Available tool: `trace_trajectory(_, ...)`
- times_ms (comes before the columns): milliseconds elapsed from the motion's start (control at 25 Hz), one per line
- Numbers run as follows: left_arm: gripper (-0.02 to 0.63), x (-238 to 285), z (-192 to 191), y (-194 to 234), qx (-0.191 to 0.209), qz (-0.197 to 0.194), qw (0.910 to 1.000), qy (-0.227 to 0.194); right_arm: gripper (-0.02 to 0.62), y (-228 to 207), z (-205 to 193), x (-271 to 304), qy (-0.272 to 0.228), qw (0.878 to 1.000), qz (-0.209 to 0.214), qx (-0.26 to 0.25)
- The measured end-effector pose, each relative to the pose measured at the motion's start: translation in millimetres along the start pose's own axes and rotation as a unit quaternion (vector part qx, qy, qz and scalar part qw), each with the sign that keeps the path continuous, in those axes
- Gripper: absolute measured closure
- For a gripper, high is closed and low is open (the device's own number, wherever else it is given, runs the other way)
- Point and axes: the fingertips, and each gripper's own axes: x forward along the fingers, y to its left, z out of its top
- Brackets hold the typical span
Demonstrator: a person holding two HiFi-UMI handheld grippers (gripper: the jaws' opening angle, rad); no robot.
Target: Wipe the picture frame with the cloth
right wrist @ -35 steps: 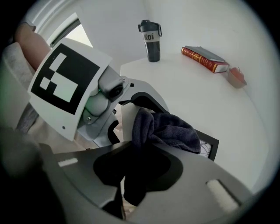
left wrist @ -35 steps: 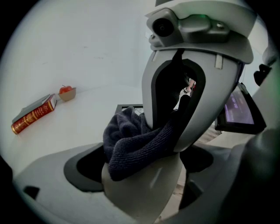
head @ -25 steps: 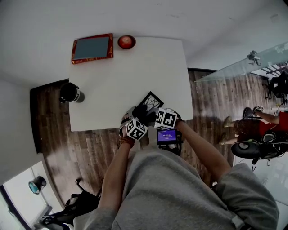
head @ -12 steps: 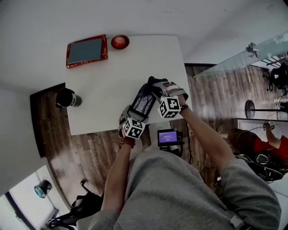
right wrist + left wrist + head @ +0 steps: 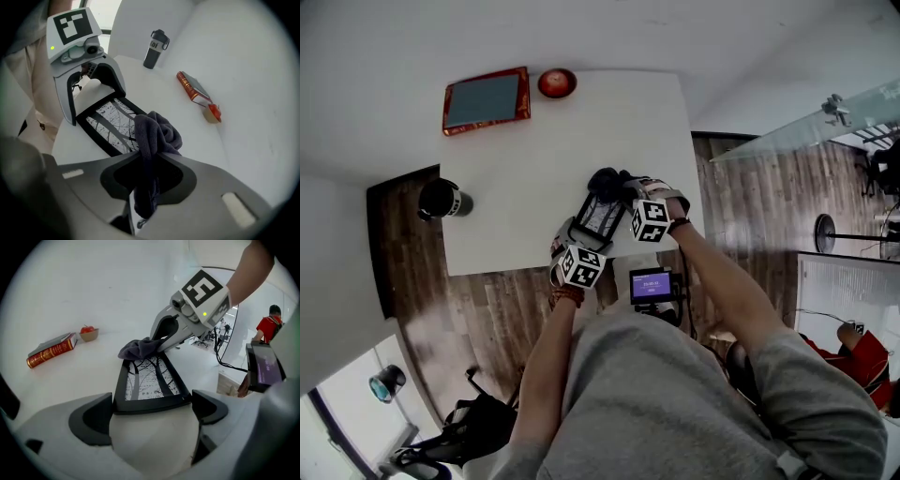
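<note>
The picture frame [image 5: 600, 217], black-rimmed with a black-and-white tree print, lies over the near part of the white table [image 5: 534, 150]. Its length runs away from the person. The left gripper [image 5: 152, 401] is clamped across the frame's near short edge, with one jaw at each corner. At the frame's far end sits the dark grey cloth [image 5: 157, 131], bunched up and touching the rim and the print there. The right gripper [image 5: 147, 171] has its jaws closed tight on the cloth, and a tail of fabric hangs down between them toward the camera.

Beyond the frame, at the table's far edge, a red book [image 5: 486, 99] with a grey-blue cover lies flat. A small bowl [image 5: 556, 82] holding something red stands just beside it. A dark flask [image 5: 445, 199] stands upright at the table's left edge. A small device with a lit purple screen [image 5: 650, 284] sits just off the table's near edge, beside the person's right forearm.

The table stands against white walls on a dark wood plank floor [image 5: 403, 281]. To the right of the table is a glass panel [image 5: 797, 141], and farther off a person in red [image 5: 862, 347] is seen.

A second ago both grippers were close together at the table's near edge, with the cloth at the frame's near end. The right gripper has since carried the cloth out to the far end, and in the last half second it has barely shifted. The person in red now shows lower in the head view.
</note>
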Motion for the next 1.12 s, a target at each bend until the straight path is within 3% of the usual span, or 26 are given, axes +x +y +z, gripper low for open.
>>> trace_trajectory(80, 0.078, 2, 0, 0, 0.001, 0.001, 1.0000, -0.002, 0.520, 4, -5, -2, -0.001, 1.000, 0.010, 0.021)
trace_trajectory(280, 0.077, 0, -9, 7, 0.002, 0.004, 1.0000, 0.001, 0.525, 19, 2, 5, -0.007, 0.991, 0.032, 0.130)
trace_trajectory(520, 0.077, 0, 1, -2, 0.002, 0.004, 1.0000, -0.001, 0.528, 37, 4, -14, -0.017, 0.982, 0.052, 0.180)
trace_trajectory(640, 0.075, 0, 0, -1, 0.002, 0.004, 1.0000, 0.001, 0.524, 53, 14, -17, -0.038, 0.974, 0.084, 0.205)
trace_trajectory(800, 0.075, 0, 0, 2, 0.002, 0.005, 1.0000, 0.000, 0.517, 73, 29, -22, -0.059, 0.967, 0.129, 0.211)
trace_trajectory(1120, 0.077, 0, 0, 1, 0.002, 0.006, 1.0000, 0.001, 0.517, 106, 47, -31, -0.076, 0.958, 0.181, 0.209)
